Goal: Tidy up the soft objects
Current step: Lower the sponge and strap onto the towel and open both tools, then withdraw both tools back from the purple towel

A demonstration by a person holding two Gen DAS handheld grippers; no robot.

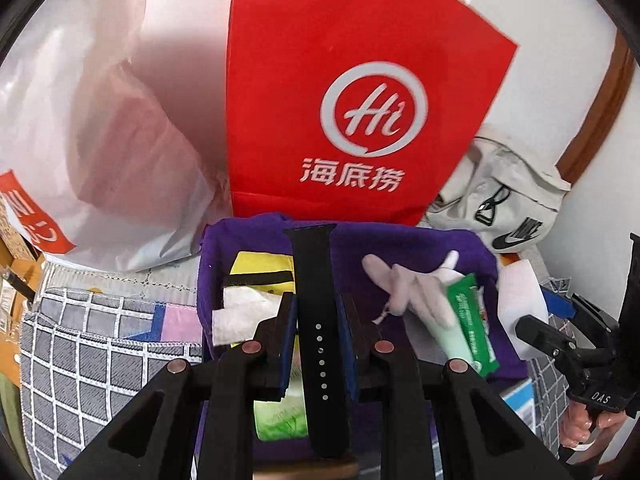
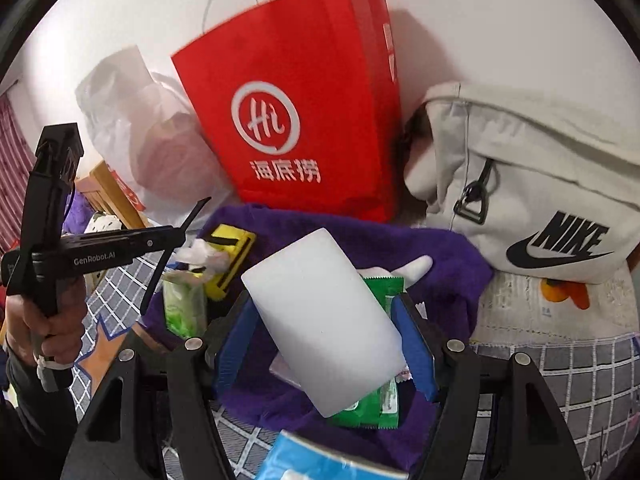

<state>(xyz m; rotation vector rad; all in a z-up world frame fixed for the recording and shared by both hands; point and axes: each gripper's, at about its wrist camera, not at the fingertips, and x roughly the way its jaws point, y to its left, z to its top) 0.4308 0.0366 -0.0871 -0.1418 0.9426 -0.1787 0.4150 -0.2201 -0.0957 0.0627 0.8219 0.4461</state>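
Note:
My left gripper is shut on a black watch strap, held upright over the purple cloth. On the cloth lie a white glove, a green tube, a yellow-black item, a crumpled tissue and a green wipes pack. My right gripper is shut on a white foam block, above the purple cloth and a green packet. The left gripper with its strap shows in the right wrist view.
A red paper bag stands behind the cloth, with a white plastic bag to its left and a cream Nike bag to its right. A grey checked bedsheet lies underneath. A blue-white pack sits near the bottom edge.

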